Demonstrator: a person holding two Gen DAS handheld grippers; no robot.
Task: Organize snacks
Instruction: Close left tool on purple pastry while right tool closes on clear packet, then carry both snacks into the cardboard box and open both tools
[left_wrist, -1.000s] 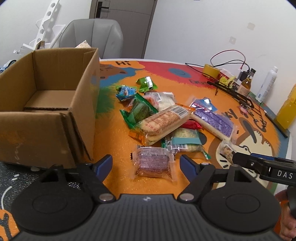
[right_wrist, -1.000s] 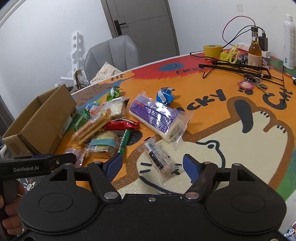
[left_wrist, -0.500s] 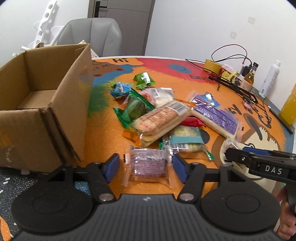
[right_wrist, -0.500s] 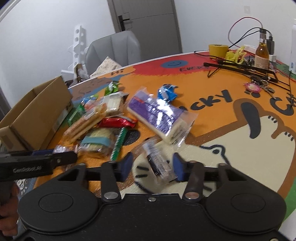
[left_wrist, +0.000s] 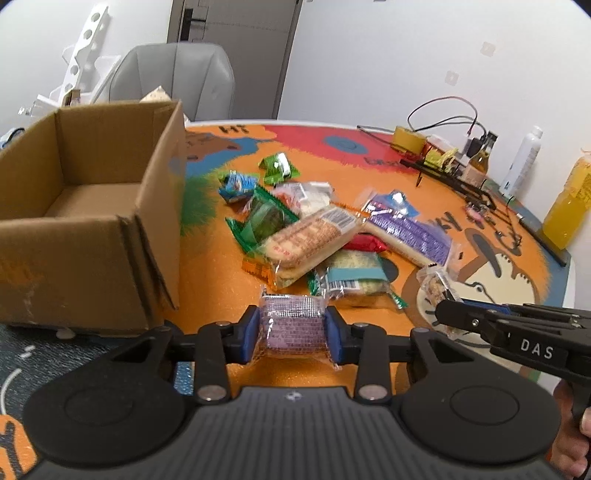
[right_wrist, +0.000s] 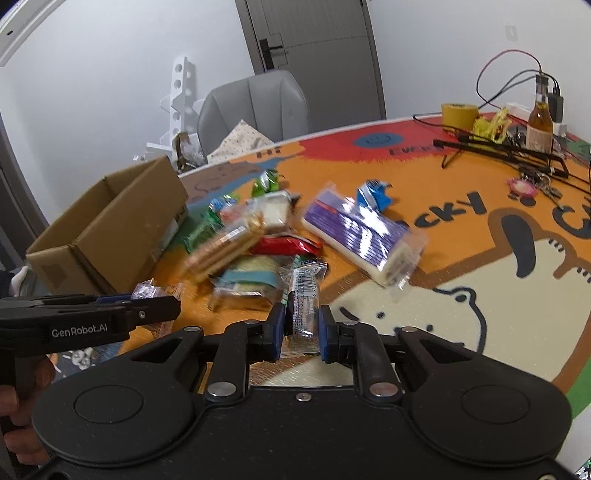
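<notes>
My left gripper (left_wrist: 292, 334) is shut on a purple snack packet (left_wrist: 291, 326) near the table's front edge. My right gripper (right_wrist: 302, 332) is shut on a clear-wrapped snack bar (right_wrist: 304, 295), which also shows in the left wrist view (left_wrist: 436, 286). An open, empty cardboard box (left_wrist: 85, 206) stands to the left; it also shows in the right wrist view (right_wrist: 107, 225). A pile of snacks lies in the middle: a long biscuit pack (left_wrist: 310, 240), a purple wafer pack (left_wrist: 410, 232), a green packet (left_wrist: 262, 219) and a teal-banded pack (left_wrist: 354, 277).
The round table has an orange cartoon mat (right_wrist: 480, 258). At the far right stand a brown bottle (right_wrist: 540, 122), a tape roll (right_wrist: 459, 114), cables, a white bottle (left_wrist: 522, 162) and an orange juice bottle (left_wrist: 569, 206). A grey chair (left_wrist: 173, 77) stands behind the box.
Both grippers were open around their snacks and have closed on them. The right gripper's snack bar now stands lifted and turned upright between the fingers.
</notes>
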